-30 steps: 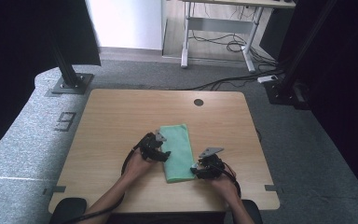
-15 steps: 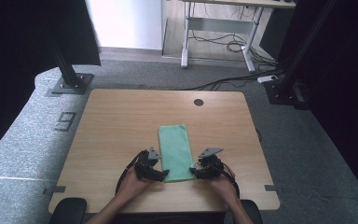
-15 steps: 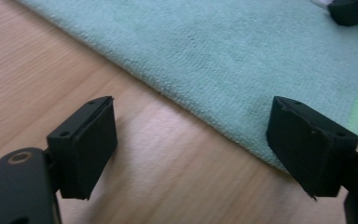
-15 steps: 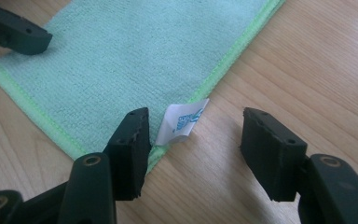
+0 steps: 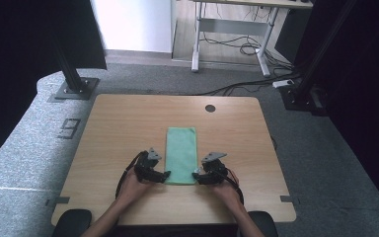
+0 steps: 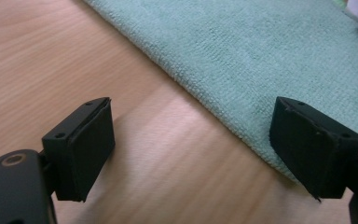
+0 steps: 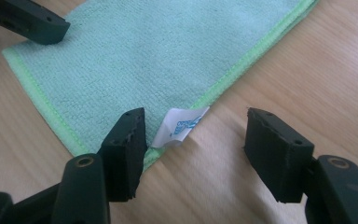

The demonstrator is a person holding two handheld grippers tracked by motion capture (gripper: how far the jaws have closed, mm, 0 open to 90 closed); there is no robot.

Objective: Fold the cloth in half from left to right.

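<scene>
Green cloth (image 5: 181,155) lies folded in long strip at counter (image 5: 118,128) centre, running 12 to 6 o'clock. Your left gripper (image 5: 164,175) sits at cloth's 7 o'clock corner, right gripper (image 5: 196,176) at its 5 o'clock corner. Left gripper view: jaws wide apart, cloth edge (image 6: 261,65) between them, nothing pinched. Right gripper view alone shows white label (image 7: 179,126) at cloth corner, lying between half-open jaws, not clamped. Both jaws have just been opening. A second ago cloth lay skewed and wider, left gripper farther up it; now cloth is narrow and straight.
</scene>
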